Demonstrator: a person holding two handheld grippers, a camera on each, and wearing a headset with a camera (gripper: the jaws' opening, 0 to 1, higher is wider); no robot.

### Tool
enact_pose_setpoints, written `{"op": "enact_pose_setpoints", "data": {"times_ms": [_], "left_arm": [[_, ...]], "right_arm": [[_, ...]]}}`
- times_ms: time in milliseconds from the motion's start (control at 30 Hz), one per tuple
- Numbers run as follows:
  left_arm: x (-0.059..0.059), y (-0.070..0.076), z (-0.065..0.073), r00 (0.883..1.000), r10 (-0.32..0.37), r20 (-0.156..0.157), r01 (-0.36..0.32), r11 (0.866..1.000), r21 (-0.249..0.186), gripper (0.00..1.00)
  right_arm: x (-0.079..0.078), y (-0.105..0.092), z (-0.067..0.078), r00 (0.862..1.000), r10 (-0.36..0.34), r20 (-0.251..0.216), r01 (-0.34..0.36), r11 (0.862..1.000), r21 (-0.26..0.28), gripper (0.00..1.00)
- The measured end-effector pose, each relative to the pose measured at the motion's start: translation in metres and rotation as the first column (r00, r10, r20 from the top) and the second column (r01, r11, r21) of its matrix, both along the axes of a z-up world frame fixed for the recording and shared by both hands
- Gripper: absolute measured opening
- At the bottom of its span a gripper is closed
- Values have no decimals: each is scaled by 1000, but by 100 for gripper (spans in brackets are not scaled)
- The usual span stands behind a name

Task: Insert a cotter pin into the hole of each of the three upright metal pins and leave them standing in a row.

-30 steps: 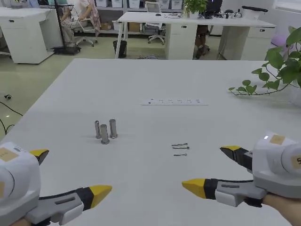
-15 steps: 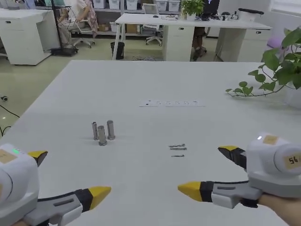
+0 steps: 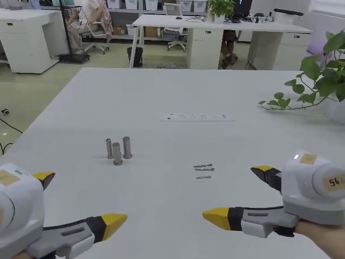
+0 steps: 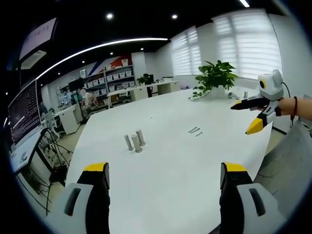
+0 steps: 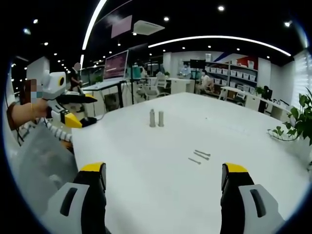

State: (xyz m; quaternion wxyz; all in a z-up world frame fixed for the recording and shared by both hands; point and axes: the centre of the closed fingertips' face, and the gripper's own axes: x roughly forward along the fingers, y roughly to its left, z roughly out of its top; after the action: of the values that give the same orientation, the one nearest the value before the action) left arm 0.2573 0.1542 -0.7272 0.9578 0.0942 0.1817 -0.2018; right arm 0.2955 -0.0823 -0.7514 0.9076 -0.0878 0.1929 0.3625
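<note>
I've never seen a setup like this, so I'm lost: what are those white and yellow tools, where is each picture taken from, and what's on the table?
There is no robot: a person holds a two-jaw tool in each hand, the left gripper and the right gripper. The wide picture comes from a camera on the person's head, looking down at the white table. The two round pictures come from a camera on each gripper, looking out between its yellow-tipped jaws. On the table three metal pins stand upright close together; to their right in the head view lie three small cotter pins. A leafy plant sits at the far right. Both grippers are open and hold nothing.
</note>
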Motion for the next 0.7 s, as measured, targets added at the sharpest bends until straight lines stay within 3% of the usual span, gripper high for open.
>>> {"op": "enact_pose_setpoints", "data": {"times_ms": [700], "left_arm": [[-2,8,-1,1000,17,-1,-17,1000,-3,90]], "right_arm": [[1,0,4,1000,-4,6,4,1000,21,96]]}}
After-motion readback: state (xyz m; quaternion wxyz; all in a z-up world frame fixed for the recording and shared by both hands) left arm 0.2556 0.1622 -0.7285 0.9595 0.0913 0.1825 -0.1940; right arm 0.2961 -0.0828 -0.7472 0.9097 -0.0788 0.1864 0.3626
